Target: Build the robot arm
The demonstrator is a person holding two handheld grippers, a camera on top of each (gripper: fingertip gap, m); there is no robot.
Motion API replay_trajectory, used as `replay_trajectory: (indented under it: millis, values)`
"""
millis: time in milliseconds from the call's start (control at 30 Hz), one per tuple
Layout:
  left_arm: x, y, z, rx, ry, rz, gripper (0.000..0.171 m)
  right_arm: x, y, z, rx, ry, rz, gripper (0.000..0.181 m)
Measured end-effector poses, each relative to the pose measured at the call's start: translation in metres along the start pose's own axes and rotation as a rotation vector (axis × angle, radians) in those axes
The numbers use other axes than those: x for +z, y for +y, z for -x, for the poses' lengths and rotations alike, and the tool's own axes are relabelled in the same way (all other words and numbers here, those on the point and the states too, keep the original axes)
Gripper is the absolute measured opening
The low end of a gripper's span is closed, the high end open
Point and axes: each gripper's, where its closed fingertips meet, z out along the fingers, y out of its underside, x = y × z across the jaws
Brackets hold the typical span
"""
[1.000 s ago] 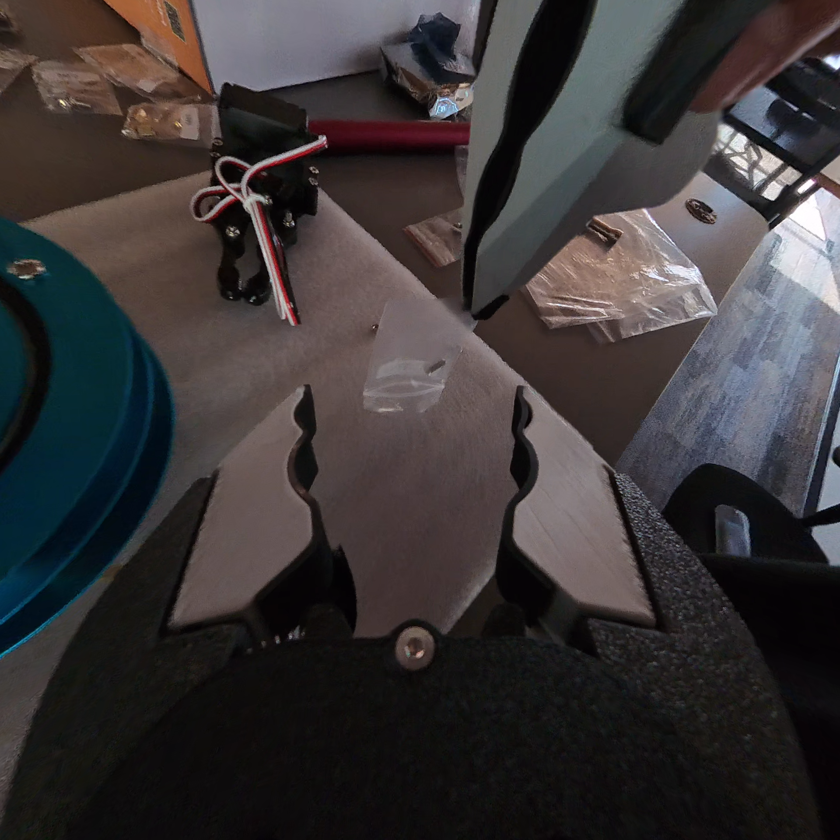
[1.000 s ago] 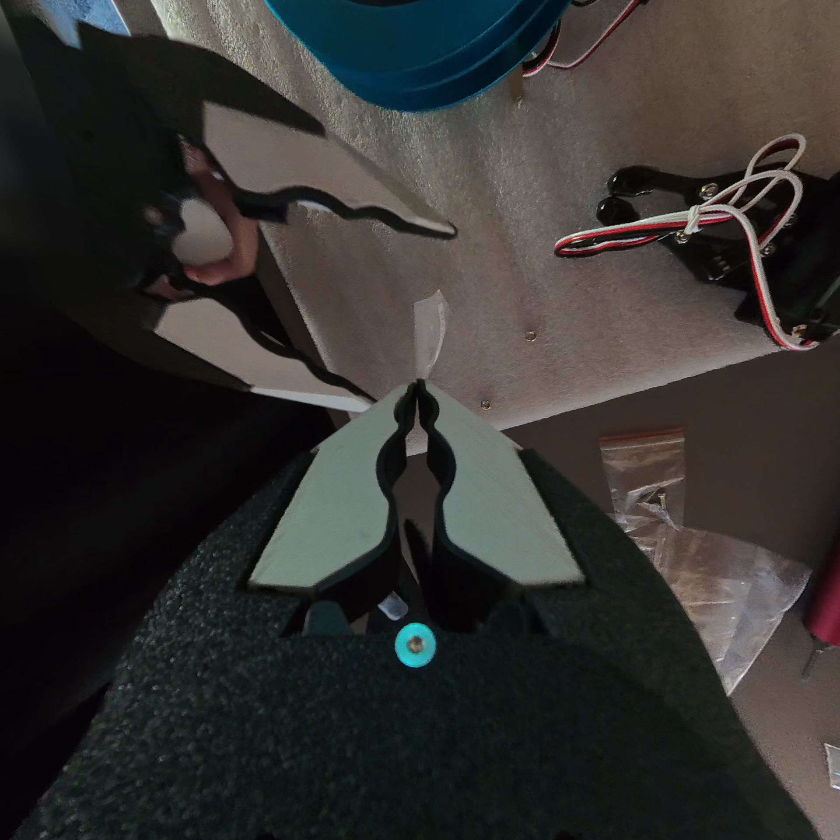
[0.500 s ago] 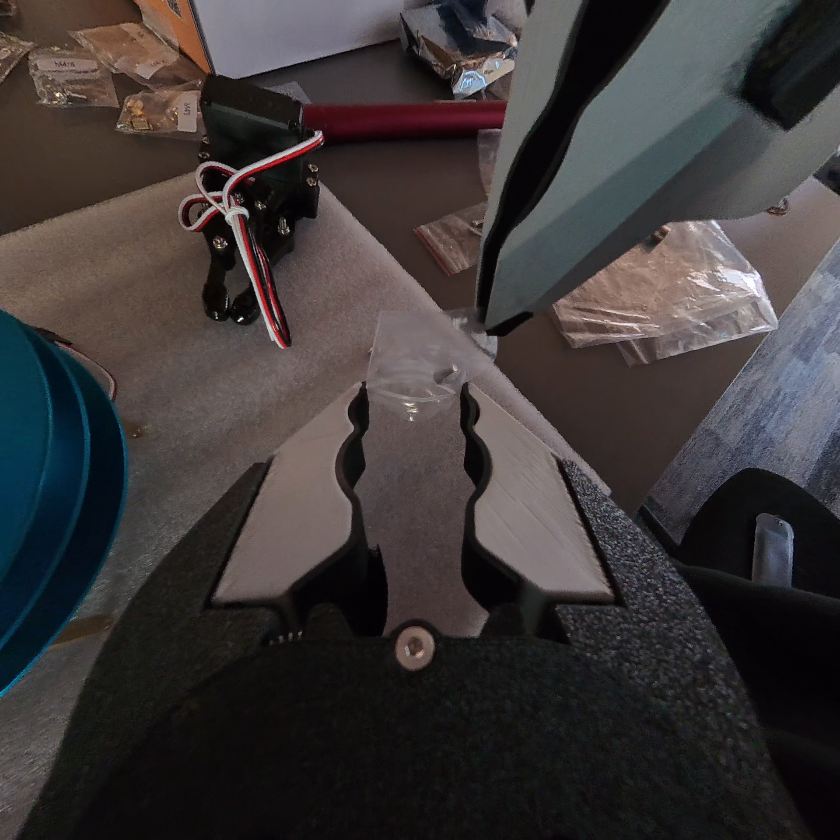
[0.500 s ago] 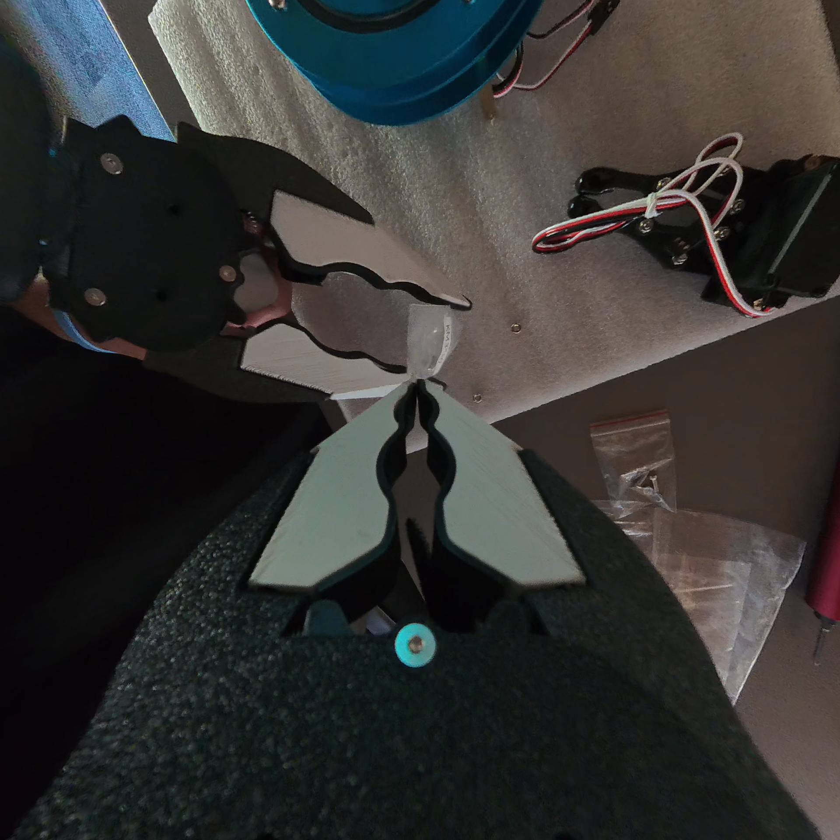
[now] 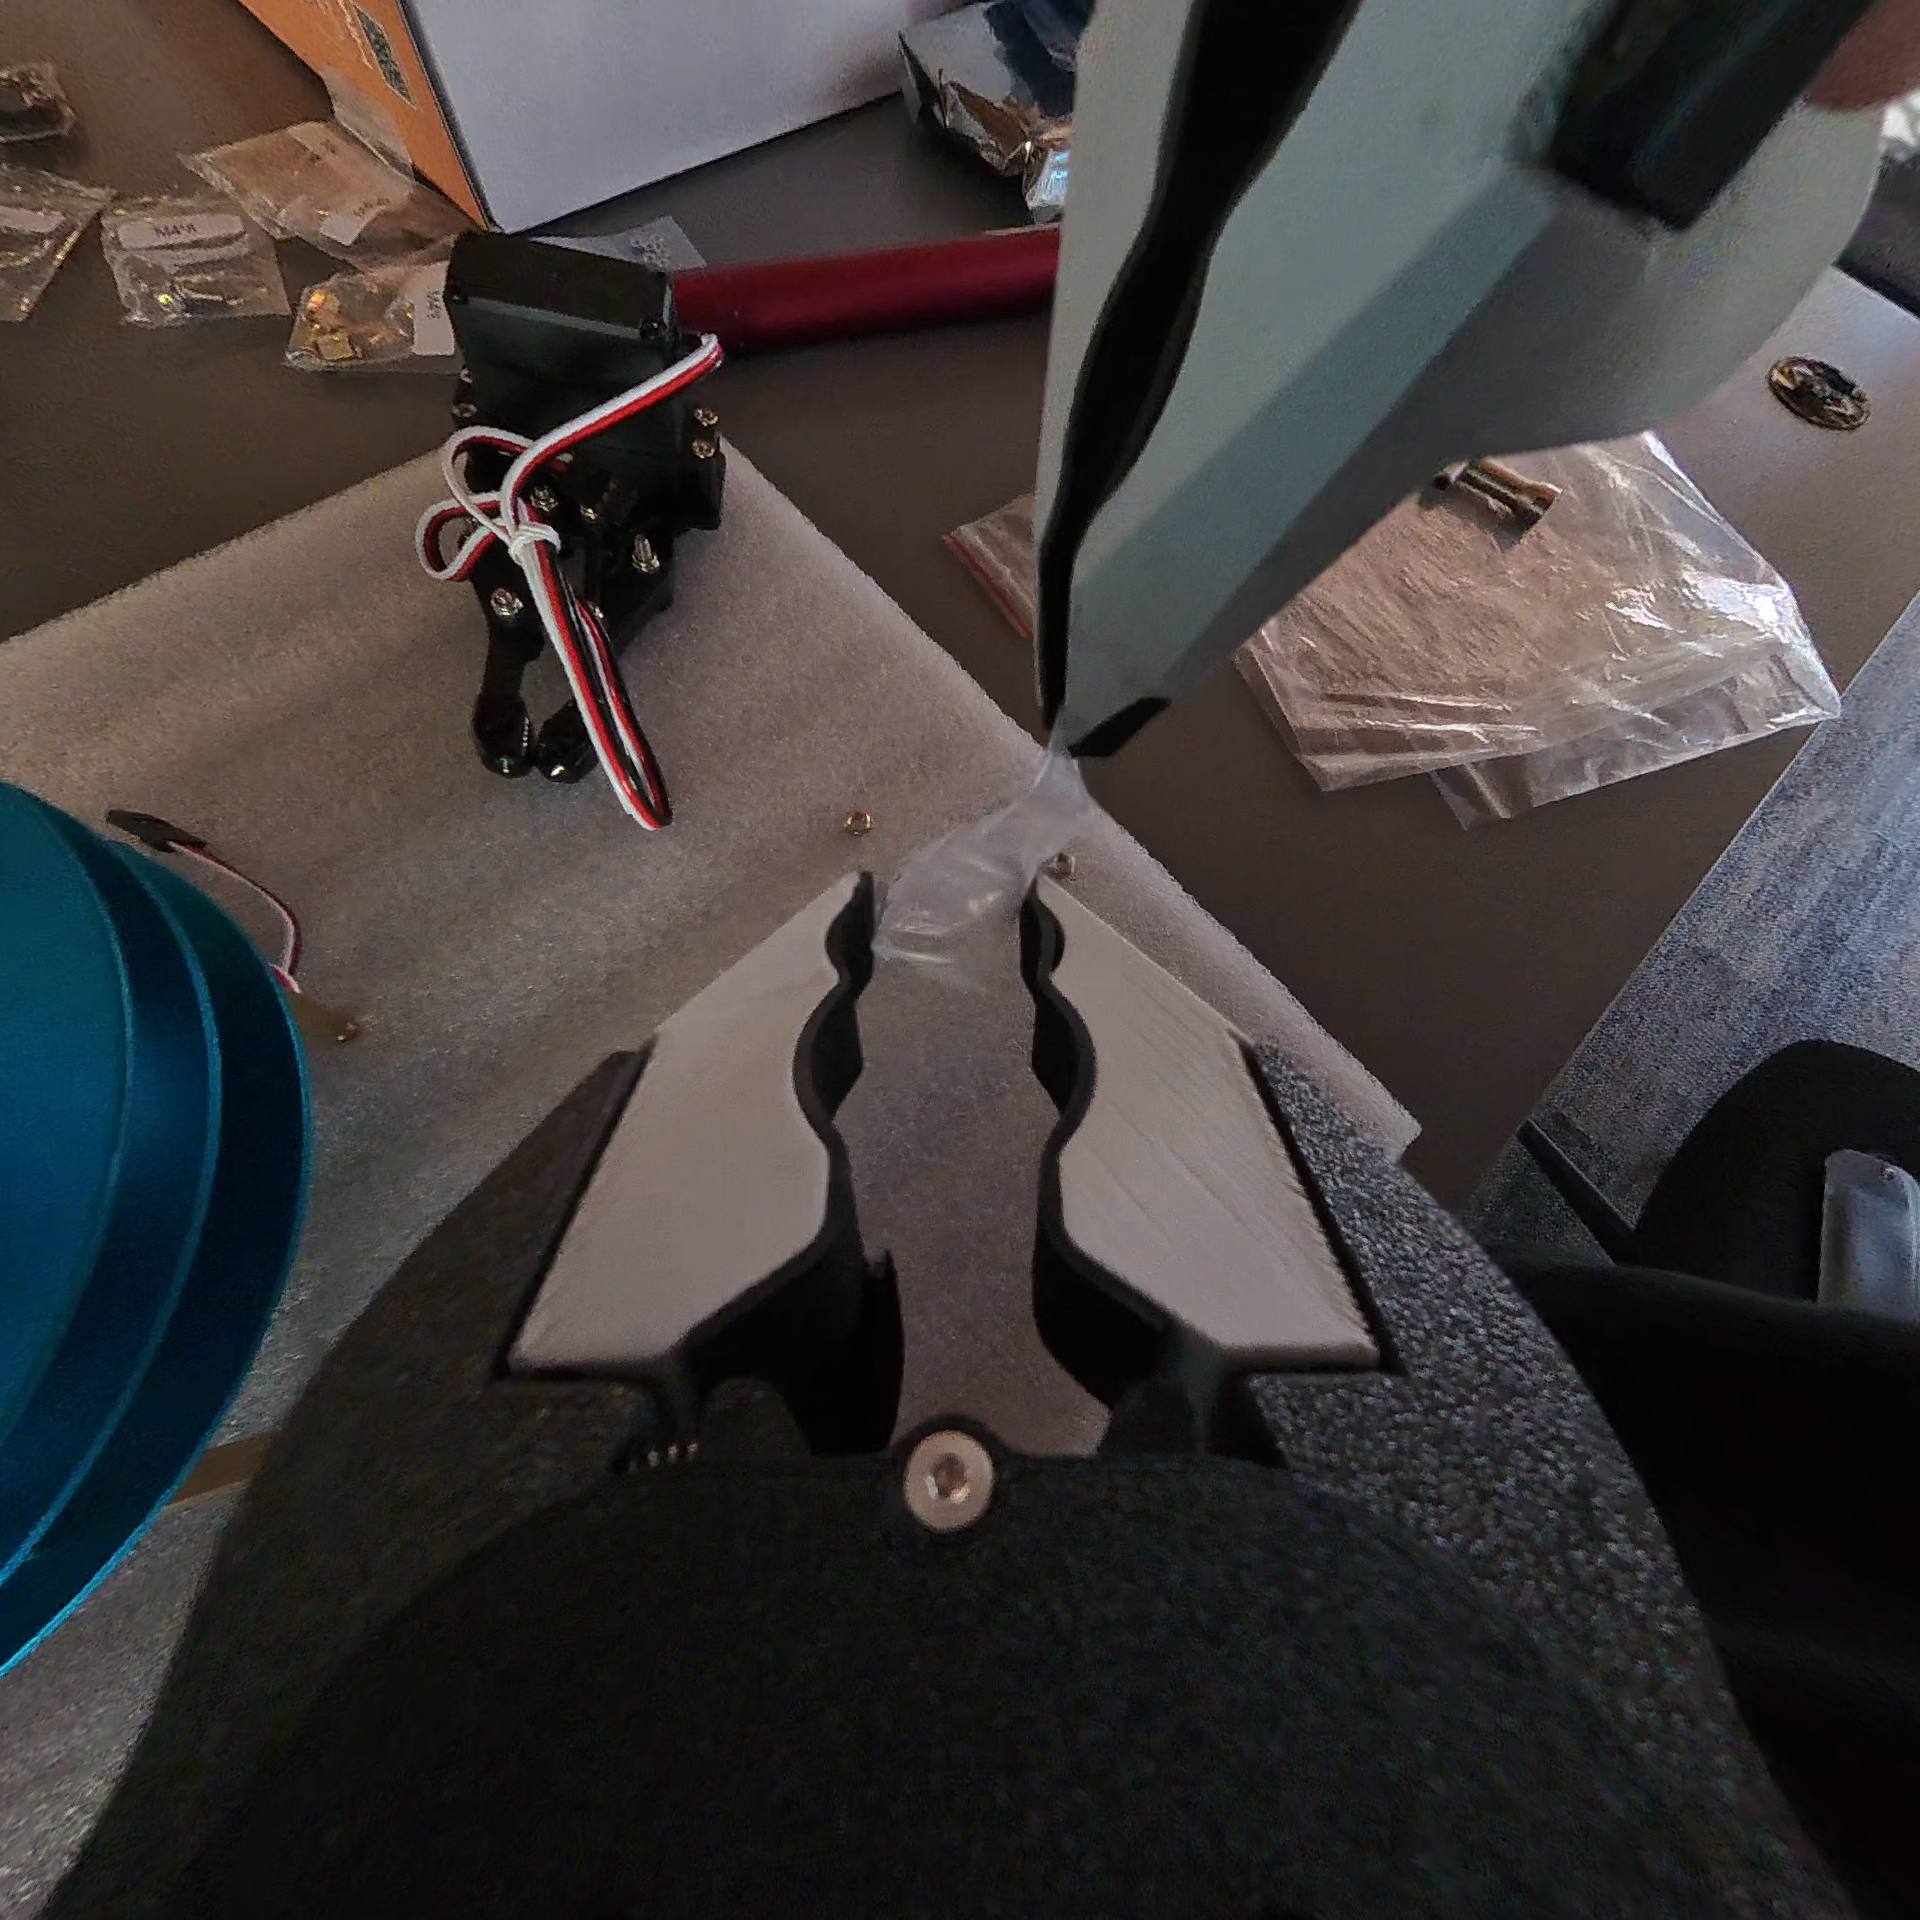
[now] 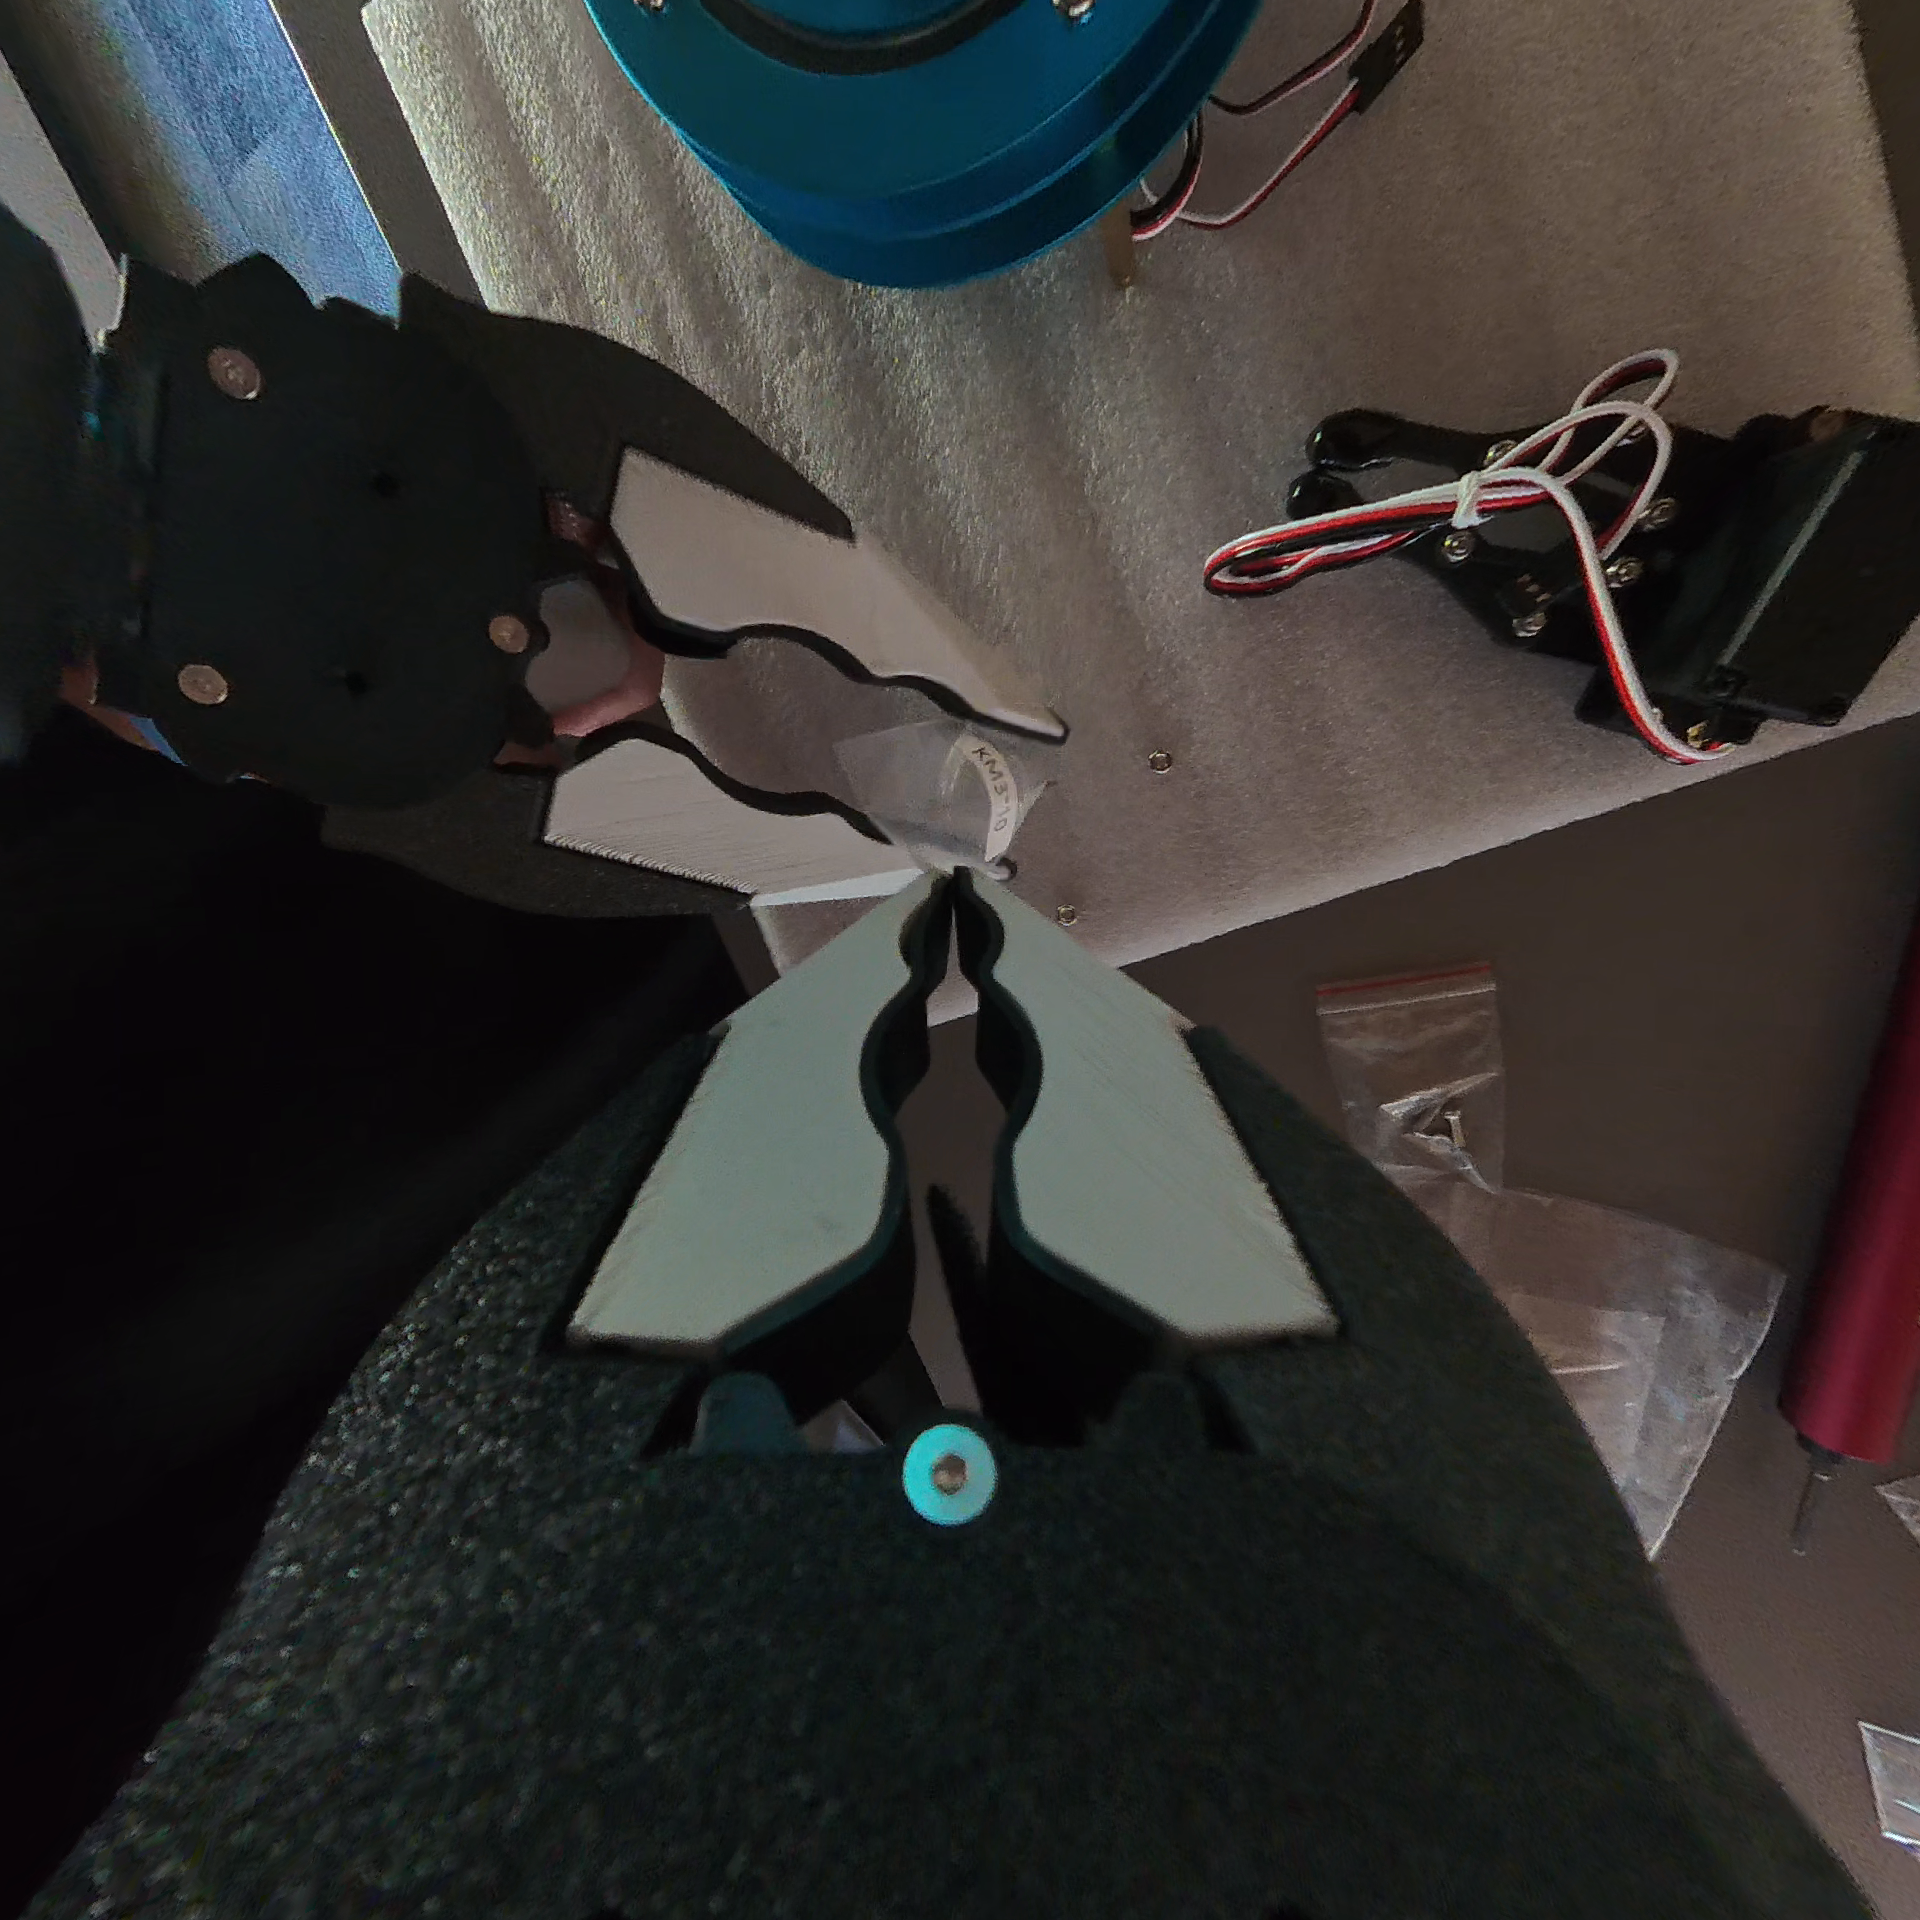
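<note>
Right gripper (image 6: pixel 951 878): fingers closed down to a sliver at the tips, pinching one corner of a small clear zip bag (image 6: pixel 935 790). Bag lifted off the foam sheet (image 5: pixel 416 831) and stretched taut away from the pinch.

Left gripper (image 5: pixel 951 904): roughly a third open, nothing clamped. Far end of the bag between its two fingertips, brushing the inner edge of the left finger (image 5: pixel 852 935). Contact with the other finger: cannot tell.

Small contents inside the bag too faint to identify.

Below the bag, on the foam: two small loose nuts (image 5: pixel 854 821), well clear of both grippers. Further back, a black servo bracket assembly (image 5: pixel 582 499) with a knotted red, white and black lead. Blue anodised disc (image 5: pixel 104 1143) at the near left edge of the foam.

Off the foam, on the brown table (image 5: pixel 883 416): red cylinder (image 5: pixel 862 286), crumpled clear bags (image 5: pixel 1538 644), a red-topped zip bag (image 6: pixel 1413 1049) with screws.

Writing: white printed label (image 6: pixel 992 795) on the held bag, legible in the right wrist view. Similar labels on hardware packets (image 5: pixel 197 260) at the far left. Printed side on an orange and white box (image 5: pixel 623 83). No brand mark made out.
</note>
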Motion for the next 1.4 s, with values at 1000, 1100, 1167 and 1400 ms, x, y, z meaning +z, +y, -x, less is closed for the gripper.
replay_trajectory:
  millis: [1000, 1100, 1167, 1400]
  values:
    - [-0.082, 0.03, 0.003, -0.987, 0.536, -0.115, 0.052, 0.056, 0.03, 0.03, -0.807, 0.771, -0.335, 0.0]
    - [-0.087, 0.042, 0.003, -0.843, 0.436, -0.087, 0.045, 0.07, 0.039, 0.034, -0.639, 0.619, -0.336, 0.0]
    - [-0.087, 0.044, 0.0, -0.714, 0.392, -0.07, 0.037, 0.064, 0.039, 0.04, -0.52, 0.498, -0.384, 0.024]
    - [-0.056, 0.042, 0.004, -0.453, 0.236, 0.007, 0.026, 0.036, 0.008, 0.029, 0.027, 0.09, -0.612, 0.035]
